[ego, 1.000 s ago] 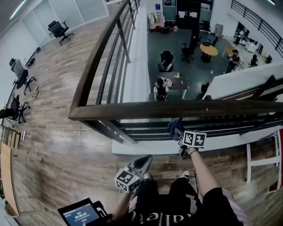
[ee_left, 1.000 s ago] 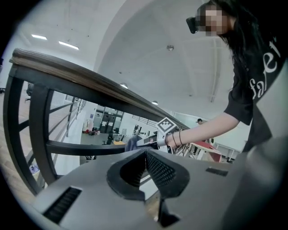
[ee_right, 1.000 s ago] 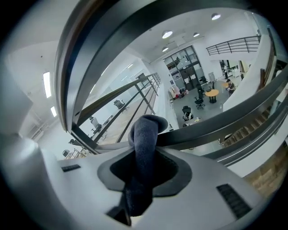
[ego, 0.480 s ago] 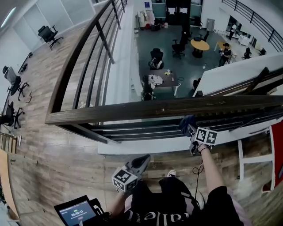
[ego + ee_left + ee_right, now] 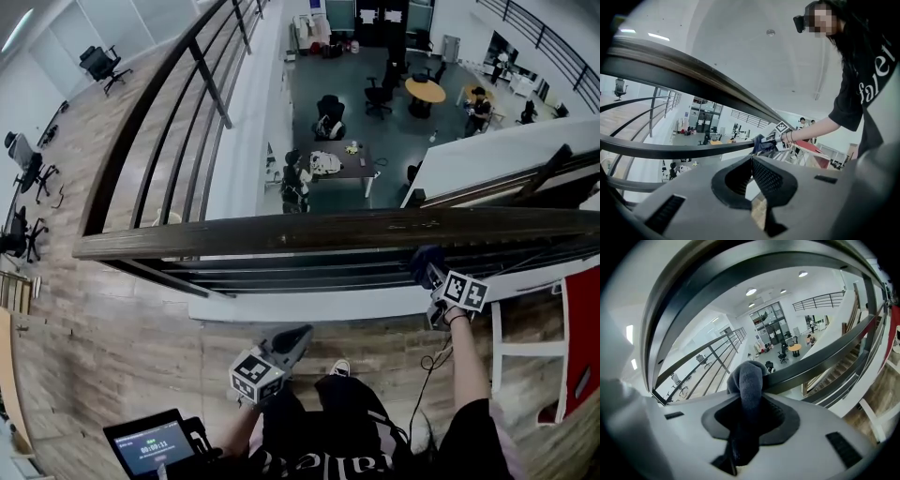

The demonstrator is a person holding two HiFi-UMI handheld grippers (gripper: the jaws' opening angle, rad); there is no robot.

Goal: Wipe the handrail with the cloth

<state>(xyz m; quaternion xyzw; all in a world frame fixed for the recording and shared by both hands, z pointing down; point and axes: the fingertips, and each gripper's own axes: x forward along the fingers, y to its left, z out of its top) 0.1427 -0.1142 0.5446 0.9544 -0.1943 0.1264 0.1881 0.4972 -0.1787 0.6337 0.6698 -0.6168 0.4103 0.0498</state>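
Observation:
A dark wooden handrail [image 5: 309,230] runs across the head view above grey horizontal bars. My right gripper [image 5: 433,275] is shut on a dark blue-grey cloth [image 5: 427,260] that presses against the rails just below the top rail, toward its right part. In the right gripper view the cloth [image 5: 746,380] bulges from between the jaws against a rail [image 5: 820,359]. My left gripper [image 5: 298,339] hangs low near the person's legs, away from the rail, shut with nothing in it. In the left gripper view the handrail [image 5: 693,77] arcs overhead and the cloth [image 5: 761,143] shows far off.
The railing turns a corner at the left and runs away along the wooden floor [image 5: 103,309]. Beyond it a lower floor holds desks [image 5: 342,169] and chairs. A white frame [image 5: 527,352] and a red panel [image 5: 581,328] stand at the right. A tablet [image 5: 155,445] sits at bottom left.
My right gripper has slid the cloth rightward along the railing over the last second. The left gripper has stayed low near the legs.

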